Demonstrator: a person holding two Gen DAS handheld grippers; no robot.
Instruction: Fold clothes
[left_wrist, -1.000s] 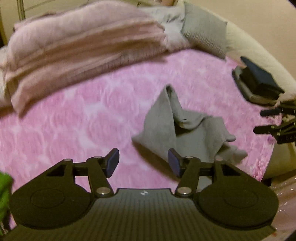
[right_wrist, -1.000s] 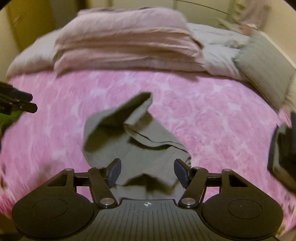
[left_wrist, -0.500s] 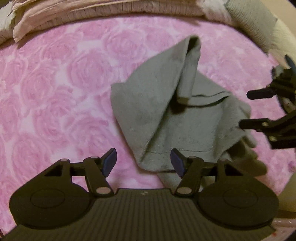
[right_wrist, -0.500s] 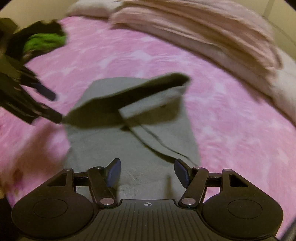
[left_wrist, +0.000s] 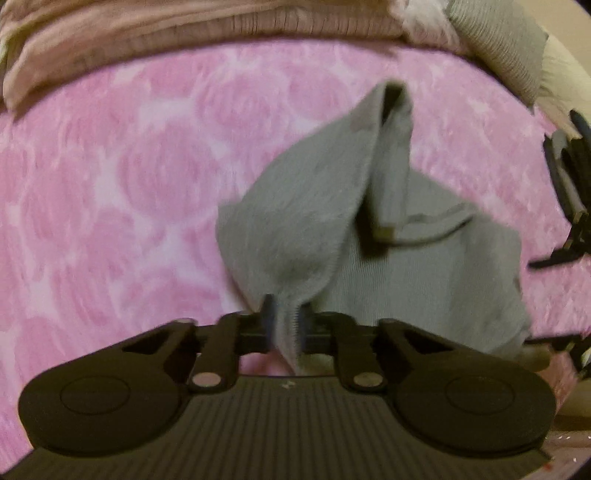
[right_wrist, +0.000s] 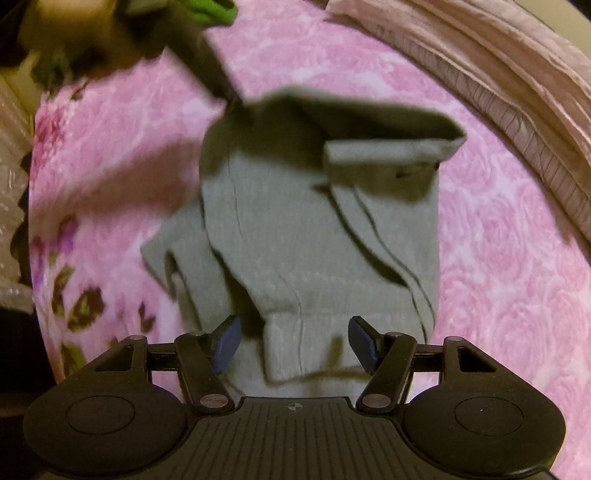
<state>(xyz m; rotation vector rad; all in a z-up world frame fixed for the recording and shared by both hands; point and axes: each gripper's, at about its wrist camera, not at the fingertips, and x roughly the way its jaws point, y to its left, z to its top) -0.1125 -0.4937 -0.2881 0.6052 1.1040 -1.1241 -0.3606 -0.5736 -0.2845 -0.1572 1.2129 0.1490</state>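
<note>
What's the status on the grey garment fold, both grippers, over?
Left gripper just closed, pinching an edge of the grey garment. Right gripper open over its hem, not gripping. Garment crumpled on pink bedspread. Nothing in the way.

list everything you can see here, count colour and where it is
garment: 1, grey-green, crumpled in the middle of the bedspread, one corner pinched in the left claw
bedspread: 1, pink with a rose pattern, covering the bed under the garment
folded quilt: 1, dusty pink, along the far edge of the bed
pillow: 1, grey ribbed, far right corner of the bed in the left wrist view
left claw: 1, black with blue pads, just closed on a corner of the garment
right claw: 1, black with blue pads, open, above a hem of the garment, nothing gripped
</note>
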